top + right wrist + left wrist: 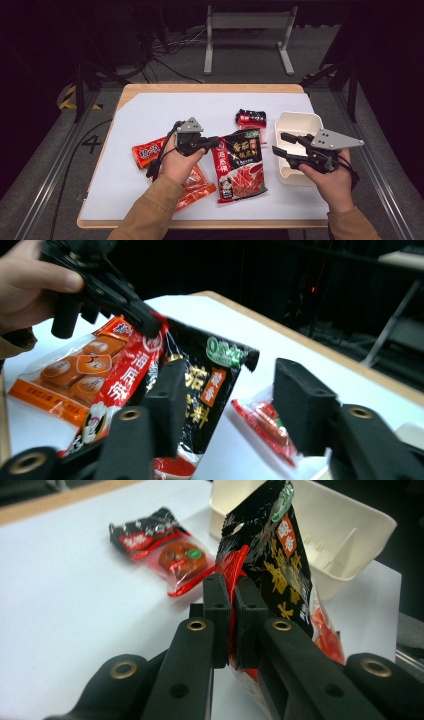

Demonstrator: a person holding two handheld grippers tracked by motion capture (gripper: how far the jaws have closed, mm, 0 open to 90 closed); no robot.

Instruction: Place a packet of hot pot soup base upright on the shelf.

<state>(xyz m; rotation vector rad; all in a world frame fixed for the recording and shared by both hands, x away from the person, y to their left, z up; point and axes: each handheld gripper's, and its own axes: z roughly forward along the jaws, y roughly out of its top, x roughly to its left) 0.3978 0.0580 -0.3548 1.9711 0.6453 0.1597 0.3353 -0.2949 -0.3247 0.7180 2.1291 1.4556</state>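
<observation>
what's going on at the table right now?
A person holds a claw in each hand. The left claw is shut on the edge of a black and red sauce packet, lifting that edge off the white mat. The right claw is open beside the cream tub. Other snack packets, including an orange packet, lie on the mat.
</observation>
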